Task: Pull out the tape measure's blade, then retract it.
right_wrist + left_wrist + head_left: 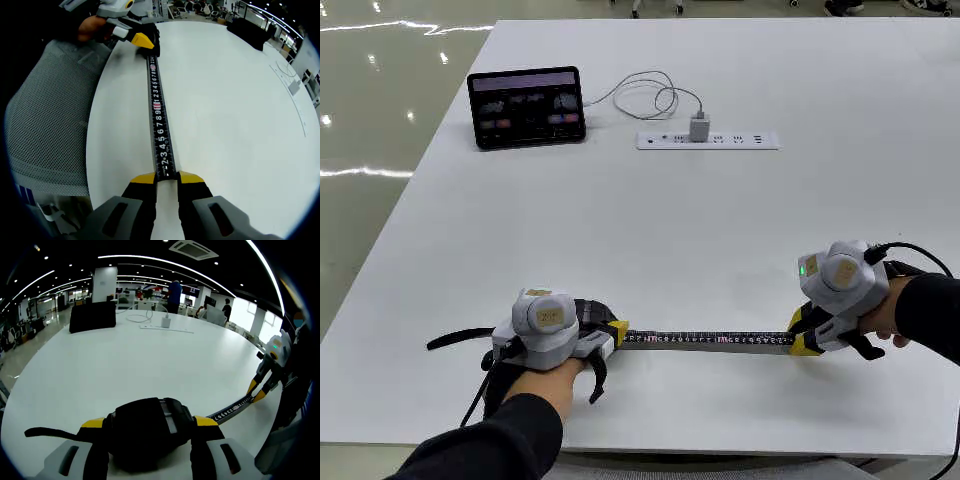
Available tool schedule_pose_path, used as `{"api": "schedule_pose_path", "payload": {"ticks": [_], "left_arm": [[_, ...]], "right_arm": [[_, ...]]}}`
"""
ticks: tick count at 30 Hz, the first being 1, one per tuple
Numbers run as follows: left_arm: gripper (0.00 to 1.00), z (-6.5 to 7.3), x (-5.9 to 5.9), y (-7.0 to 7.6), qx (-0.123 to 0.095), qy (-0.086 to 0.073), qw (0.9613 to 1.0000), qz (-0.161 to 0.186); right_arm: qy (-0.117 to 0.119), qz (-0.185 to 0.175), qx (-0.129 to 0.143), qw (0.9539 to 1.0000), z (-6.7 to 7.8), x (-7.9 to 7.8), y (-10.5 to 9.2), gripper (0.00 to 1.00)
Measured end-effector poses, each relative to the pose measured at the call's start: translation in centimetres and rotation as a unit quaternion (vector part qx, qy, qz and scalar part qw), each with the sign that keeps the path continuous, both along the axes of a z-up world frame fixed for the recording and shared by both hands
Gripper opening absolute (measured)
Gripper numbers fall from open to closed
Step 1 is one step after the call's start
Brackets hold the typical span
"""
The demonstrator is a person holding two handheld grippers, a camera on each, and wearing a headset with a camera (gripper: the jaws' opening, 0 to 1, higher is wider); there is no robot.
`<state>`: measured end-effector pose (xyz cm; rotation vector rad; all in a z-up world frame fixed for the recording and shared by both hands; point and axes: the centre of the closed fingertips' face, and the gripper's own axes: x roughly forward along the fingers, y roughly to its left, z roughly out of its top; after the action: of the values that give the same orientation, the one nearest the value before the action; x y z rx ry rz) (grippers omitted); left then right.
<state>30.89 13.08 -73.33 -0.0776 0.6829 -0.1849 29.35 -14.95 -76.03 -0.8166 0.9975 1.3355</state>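
Fingers [142, 179] of right gripper [160, 178] pinch blade [159, 120] tip, lower centre of right gripper view; left gripper [149, 422] clamps case [145, 440], bottom of its view. Blade out, low along table [720, 230]. To retract, best bring grippers together, straight, no snap-back. Hook hidden between jaws; lock button not made out.

Three views around one white table [720, 230]

The head view looks forward and down from the near edge, at middle distance. The left gripper view sits low, close behind the tape measure case [147, 432], facing across the table toward the tablet [92, 316], with the right gripper [256, 391] off to its right; the right gripper view looks close along the blade [159, 115] toward the left gripper [142, 40] — all three share the blade.
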Motion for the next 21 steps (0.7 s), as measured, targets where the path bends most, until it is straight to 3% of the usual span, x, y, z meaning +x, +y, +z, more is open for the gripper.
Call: {"api": "schedule_pose_path", "payload": {"ticks": [21], "left_arm": [[0.62,0.06,-0.07,0.02,-0.004,0.002,1.0000,0.000]], "right_arm": [[-0.015,-0.002,0.008,0.9999,-0.04,-0.11,0.49,0.11]]}}
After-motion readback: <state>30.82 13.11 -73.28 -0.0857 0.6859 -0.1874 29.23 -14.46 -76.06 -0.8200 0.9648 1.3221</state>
